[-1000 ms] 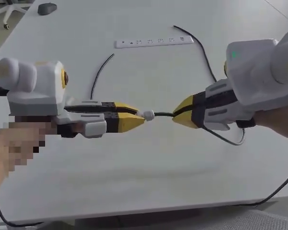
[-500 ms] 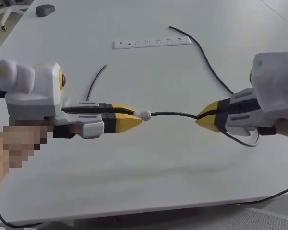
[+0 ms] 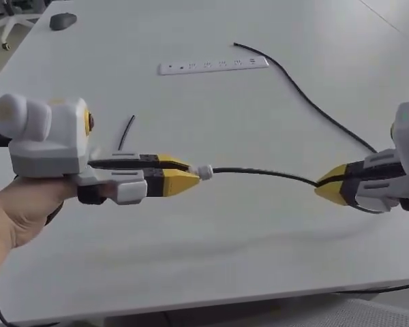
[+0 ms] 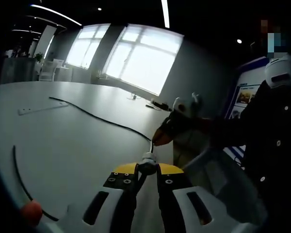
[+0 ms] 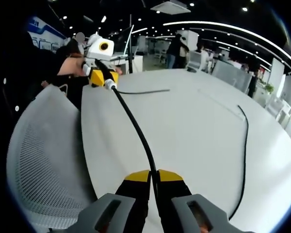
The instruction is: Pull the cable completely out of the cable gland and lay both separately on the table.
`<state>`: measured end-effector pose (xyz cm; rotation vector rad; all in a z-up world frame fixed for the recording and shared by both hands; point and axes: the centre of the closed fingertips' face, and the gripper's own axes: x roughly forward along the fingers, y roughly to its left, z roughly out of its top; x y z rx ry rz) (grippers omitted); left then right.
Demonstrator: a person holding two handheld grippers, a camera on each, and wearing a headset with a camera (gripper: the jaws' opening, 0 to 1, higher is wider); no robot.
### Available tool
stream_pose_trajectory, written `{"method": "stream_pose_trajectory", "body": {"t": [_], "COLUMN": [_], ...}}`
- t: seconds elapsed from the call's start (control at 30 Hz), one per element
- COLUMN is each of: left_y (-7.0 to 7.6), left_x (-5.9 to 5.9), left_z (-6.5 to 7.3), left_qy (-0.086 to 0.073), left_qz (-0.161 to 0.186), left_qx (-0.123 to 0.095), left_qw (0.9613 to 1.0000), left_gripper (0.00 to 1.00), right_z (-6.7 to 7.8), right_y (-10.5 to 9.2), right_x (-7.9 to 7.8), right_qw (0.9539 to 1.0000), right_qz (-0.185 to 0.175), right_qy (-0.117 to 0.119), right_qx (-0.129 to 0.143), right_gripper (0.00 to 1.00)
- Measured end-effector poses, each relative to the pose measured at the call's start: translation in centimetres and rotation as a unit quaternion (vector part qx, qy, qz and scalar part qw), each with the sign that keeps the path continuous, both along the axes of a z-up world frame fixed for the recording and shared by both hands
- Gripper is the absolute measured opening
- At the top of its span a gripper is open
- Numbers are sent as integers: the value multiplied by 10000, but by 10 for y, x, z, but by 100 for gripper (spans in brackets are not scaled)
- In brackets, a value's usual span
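Head view, left gripper: a hand holds it over the white table; its yellow jaws are clenched on the white cable gland.
Head view, cable: black, it comes out of the cable gland and runs to the right, above the table, in a slight sag.
Head view, right gripper: its jaws are closed on the cable, well apart from the left gripper.
Head view, table: a power strip, a short black wire and a mouse lie farther away. A long black line goes from near the power strip toward the right gripper; it is perhaps the rest of the same cable.
Head view, change: the two grippers are farther apart than half a second ago, and more cable shows between them. The cable is still in the cable gland.
Left gripper view: the cable gland sits between the jaw tips, and the cable leads from it to the right gripper ahead.
Right gripper view: the jaws squeeze the cable at their tips. It rises to the cable gland in the left gripper, beside a mesh chair.
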<state>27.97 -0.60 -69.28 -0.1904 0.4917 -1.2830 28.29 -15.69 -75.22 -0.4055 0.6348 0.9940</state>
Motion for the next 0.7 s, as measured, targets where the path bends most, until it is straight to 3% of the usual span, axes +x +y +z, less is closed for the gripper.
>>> {"method": "stream_pose_trajectory", "body": {"t": [0.17, 0.23, 0.27, 0.33, 0.43, 0.5, 0.57, 0.7], "left_y": [-1, 0, 0, 0, -2, -3, -4, -6], "left_x": [1, 1, 0, 0, -1, -1, -1, -1], "left_z": [-2, -3, -3, -4, -5, -6, -5, -6], "left_qy": [-6, -10, -9, -18, -9, -1, 0, 0], "left_qz": [6, 3, -7, -12, -30, -43, -43, -54], "left_qx": [34, 57, 71, 92, 98, 98, 95, 97], "left_qw": [10000, 10000, 10000, 10000, 9999, 9999, 9999, 9999], "left_gripper": [15, 15, 15, 15, 15, 15, 15, 15], "right_z": [0, 10, 13, 22, 40, 50, 55, 59], "right_y": [0, 9, 12, 19, 41, 63, 79, 109], "right_x": [-1, -3, -3, 0, -2, -10, -12, -20], "right_qw": [9999, 9998, 9997, 9995, 9979, 9955, 9935, 9895], "right_qz": [45, 65, 61, 129, 395, 696, 936, 1270], "right_qy": [-51, -10, -13, -185, -310, -260, -421, -445], "right_qx": [-91, 181, 233, 202, 403, 586, 483, 534], "right_gripper": [1, 6, 12, 14, 10, 12, 12, 11]}}
